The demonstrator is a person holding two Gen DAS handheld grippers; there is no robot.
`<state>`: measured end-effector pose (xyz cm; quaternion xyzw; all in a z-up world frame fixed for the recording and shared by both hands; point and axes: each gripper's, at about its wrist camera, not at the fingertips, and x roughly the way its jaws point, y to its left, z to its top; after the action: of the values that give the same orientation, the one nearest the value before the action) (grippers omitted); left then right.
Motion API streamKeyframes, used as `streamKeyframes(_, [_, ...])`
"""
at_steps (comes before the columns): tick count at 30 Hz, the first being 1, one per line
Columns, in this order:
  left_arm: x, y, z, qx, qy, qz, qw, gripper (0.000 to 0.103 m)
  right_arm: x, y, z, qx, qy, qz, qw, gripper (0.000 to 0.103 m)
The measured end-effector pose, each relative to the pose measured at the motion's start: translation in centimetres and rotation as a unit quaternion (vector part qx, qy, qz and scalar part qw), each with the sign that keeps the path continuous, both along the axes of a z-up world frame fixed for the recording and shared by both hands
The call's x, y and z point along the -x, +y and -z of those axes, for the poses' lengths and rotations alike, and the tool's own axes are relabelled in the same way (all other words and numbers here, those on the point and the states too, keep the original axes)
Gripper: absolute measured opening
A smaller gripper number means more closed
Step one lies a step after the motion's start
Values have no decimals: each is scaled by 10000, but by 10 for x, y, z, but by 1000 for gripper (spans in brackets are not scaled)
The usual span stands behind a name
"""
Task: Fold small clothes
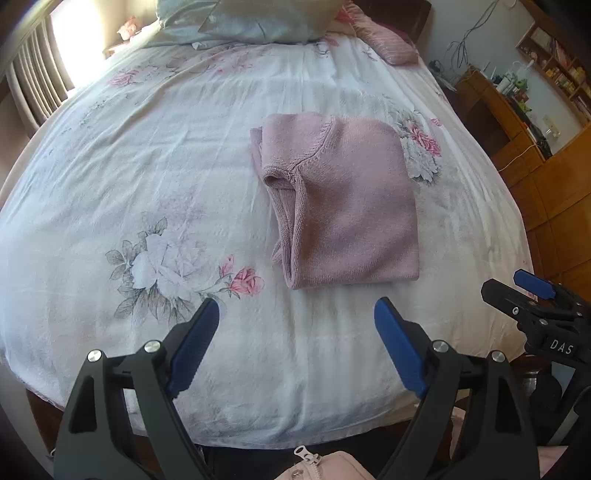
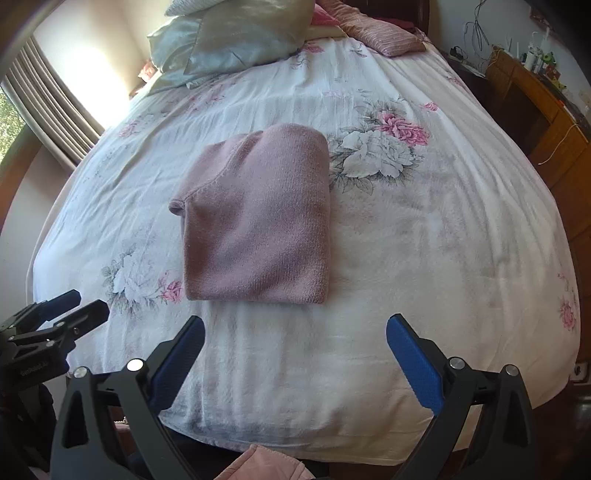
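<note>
A pink knitted garment (image 1: 347,206) lies folded into a neat rectangle on the floral bed sheet (image 1: 147,166), its neck opening at the left. The right wrist view shows the same pink garment (image 2: 258,221) ahead of the fingers. My left gripper (image 1: 297,314) is open, held back from the garment near the bed's foot, nothing between its blue pads. My right gripper (image 2: 295,328) is open too, a short way in front of the garment's near edge. Each gripper appears at the edge of the other's view: the right gripper (image 1: 532,291), the left gripper (image 2: 70,306).
Pale blue pillows (image 1: 251,22) and a pink striped pillow (image 1: 384,44) lie at the head of the bed. A wooden cabinet (image 1: 517,140) with clutter stands to the right. Curtains (image 2: 51,122) and a bright window are at the left. A pink zipped garment (image 1: 317,465) shows at the bottom edge.
</note>
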<state>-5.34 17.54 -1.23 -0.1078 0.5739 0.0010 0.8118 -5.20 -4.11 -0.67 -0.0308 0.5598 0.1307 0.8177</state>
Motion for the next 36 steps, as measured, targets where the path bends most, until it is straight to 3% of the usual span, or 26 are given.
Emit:
streamKeyframes(16, [20, -9, -21, -306, -119, -38, 9995, 87, 31, 7, -41, 352, -662, 56, 9972, 99])
streamKeyframes(36, [29, -15, -36, -459, -303, -40, 9985, 87, 33, 2, -39, 406, -492, 168, 9978, 99])
